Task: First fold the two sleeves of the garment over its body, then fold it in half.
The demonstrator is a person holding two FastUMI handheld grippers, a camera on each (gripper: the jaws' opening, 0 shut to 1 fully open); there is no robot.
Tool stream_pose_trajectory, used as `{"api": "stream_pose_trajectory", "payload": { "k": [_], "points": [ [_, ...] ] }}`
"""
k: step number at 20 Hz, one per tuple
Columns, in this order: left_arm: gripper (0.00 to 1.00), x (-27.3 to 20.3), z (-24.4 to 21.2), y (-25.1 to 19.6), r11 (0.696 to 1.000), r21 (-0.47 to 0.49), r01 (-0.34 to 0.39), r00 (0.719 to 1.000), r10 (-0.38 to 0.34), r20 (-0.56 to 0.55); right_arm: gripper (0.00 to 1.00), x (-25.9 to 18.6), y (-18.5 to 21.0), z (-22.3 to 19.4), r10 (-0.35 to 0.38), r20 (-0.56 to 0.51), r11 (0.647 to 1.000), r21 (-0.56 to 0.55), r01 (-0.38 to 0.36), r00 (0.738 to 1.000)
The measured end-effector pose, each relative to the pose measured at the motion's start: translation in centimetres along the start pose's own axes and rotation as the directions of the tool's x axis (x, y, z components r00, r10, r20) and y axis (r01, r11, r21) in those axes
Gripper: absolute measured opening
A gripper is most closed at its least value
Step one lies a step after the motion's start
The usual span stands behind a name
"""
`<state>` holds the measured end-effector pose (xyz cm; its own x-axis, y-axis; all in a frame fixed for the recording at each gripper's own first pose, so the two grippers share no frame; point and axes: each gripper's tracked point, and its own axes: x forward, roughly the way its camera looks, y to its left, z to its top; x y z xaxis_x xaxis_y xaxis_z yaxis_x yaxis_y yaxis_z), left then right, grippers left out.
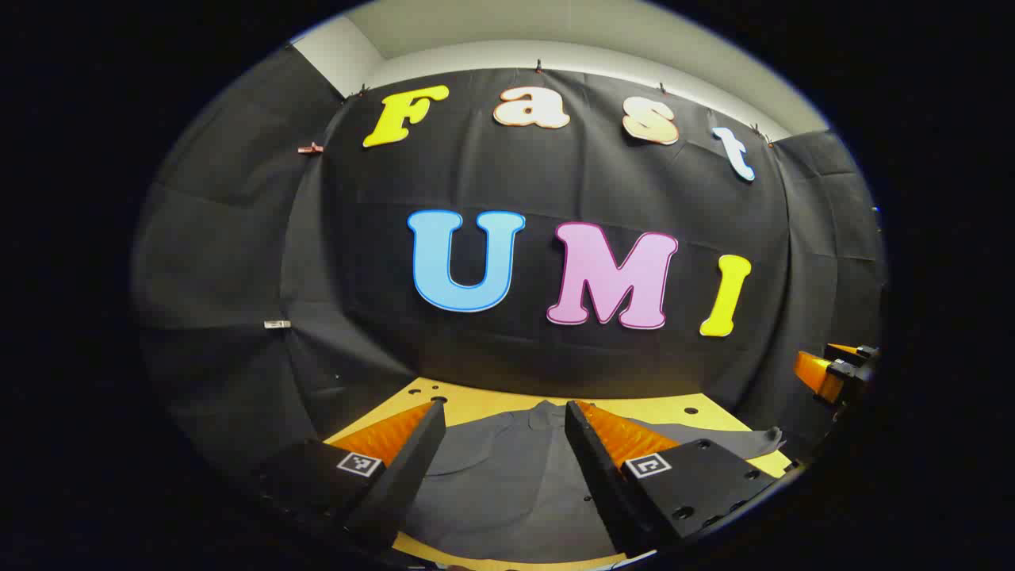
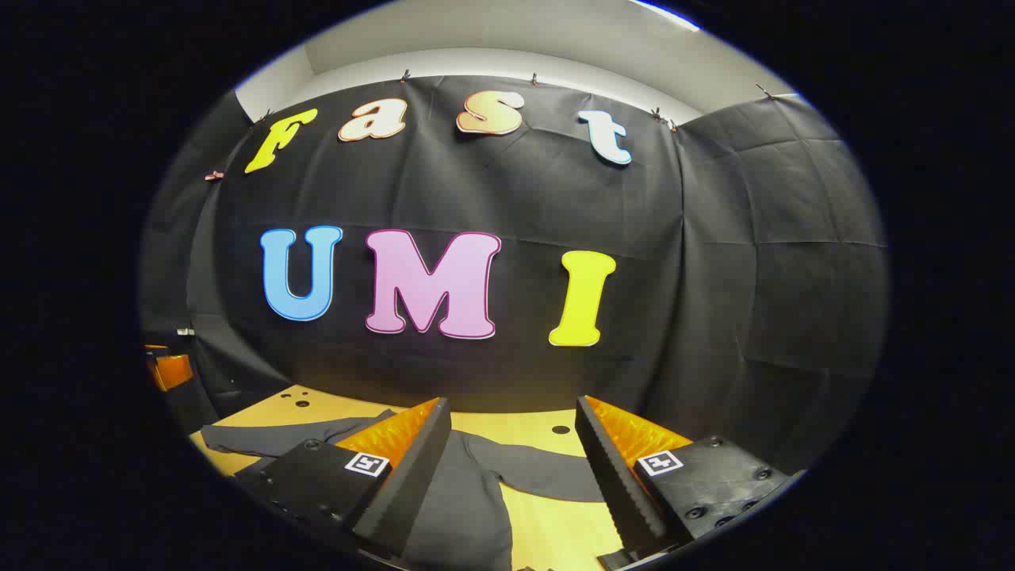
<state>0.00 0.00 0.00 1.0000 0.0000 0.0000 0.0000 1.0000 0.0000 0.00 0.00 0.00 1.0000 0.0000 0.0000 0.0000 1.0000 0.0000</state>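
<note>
A dark grey long-sleeved garment (image 1: 507,476) lies flat on the yellow table (image 1: 476,400), collar toward the back wall. My left gripper (image 1: 505,416) hovers open above its chest, nothing between the fingers. One sleeve (image 1: 733,440) stretches out to the right in the left gripper view. In the right gripper view the garment (image 2: 464,500) lies below, with one sleeve (image 2: 273,438) reaching left and the other sleeve (image 2: 547,472) running under the gap of my right gripper (image 2: 514,412), which is open and holds nothing. The right gripper (image 1: 833,369) also appears at the far right edge of the left gripper view.
The yellow table (image 2: 547,519) has several small dark holes (image 2: 561,429) near its back edge. The black cloth wall (image 1: 555,198) stands close behind the table. Part of the left gripper (image 2: 170,369) pokes in at the left edge of the right gripper view.
</note>
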Motion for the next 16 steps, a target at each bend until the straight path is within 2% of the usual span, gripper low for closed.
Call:
{"api": "stream_pose_trajectory", "payload": {
  "k": [5, 8, 16],
  "points": [
    [0.96, 3.8, -1.5, -0.5, 0.999, 0.012, -0.034, 0.999, 0.034, -0.038, 0.98, 3.2, 0.5, -3.0, 0.081, -0.057, 0.996, -0.04, -0.084, 0.995],
    [0.96, 5.0, -0.9, -0.9, 0.999, 0.019, -0.03, 1.0, 0.03, 0.002, 0.98, 4.6, 0.7, -3.4, 0.091, -0.065, 0.994, -0.051, -0.095, 0.994],
    [0.96, 6.8, -1.7, -1.6, 0.999, 0.034, -0.012, 1.0, 0.012, -0.006, 0.98, 8.2, 0.8, -5.4, 0.09, -0.093, 0.995, -0.04, -0.094, 0.992]
  ]
}}
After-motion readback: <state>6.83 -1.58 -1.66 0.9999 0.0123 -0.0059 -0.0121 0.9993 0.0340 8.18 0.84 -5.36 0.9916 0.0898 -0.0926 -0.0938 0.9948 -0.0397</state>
